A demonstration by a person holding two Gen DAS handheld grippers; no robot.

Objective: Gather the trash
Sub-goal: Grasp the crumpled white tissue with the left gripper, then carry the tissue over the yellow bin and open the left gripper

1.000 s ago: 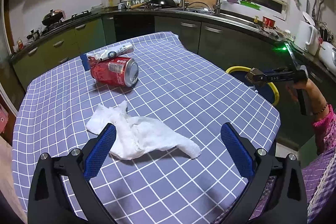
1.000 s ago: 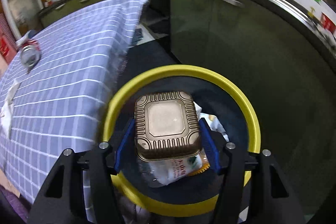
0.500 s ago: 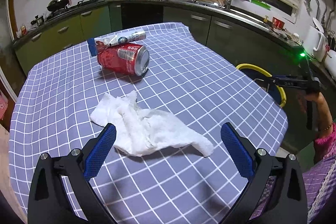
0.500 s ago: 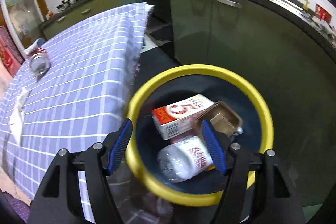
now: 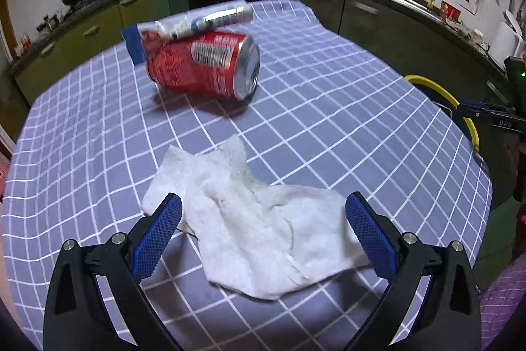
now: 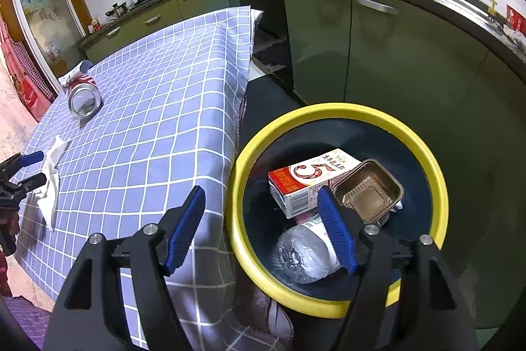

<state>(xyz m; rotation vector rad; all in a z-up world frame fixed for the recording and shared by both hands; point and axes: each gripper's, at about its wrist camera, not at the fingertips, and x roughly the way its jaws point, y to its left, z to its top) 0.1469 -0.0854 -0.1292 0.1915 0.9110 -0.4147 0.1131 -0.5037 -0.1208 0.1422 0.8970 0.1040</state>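
Left tool open astride crumpled tissue, right tool just opened — empty — over yellow-rimmed bin

White crumpled tissue lies flat on the checked cloth. Red can lies on its side, a squeezed tube apparently resting against it. Yellow-rimmed bin holds a carton, foil tray and clear bottle.

Foil tray dropped from right gripper into yellow-rimmed bin, now against milk carton. Jaws just widened, nothing between. Left gripper lowered closer, now straddling crumpled paper towel.
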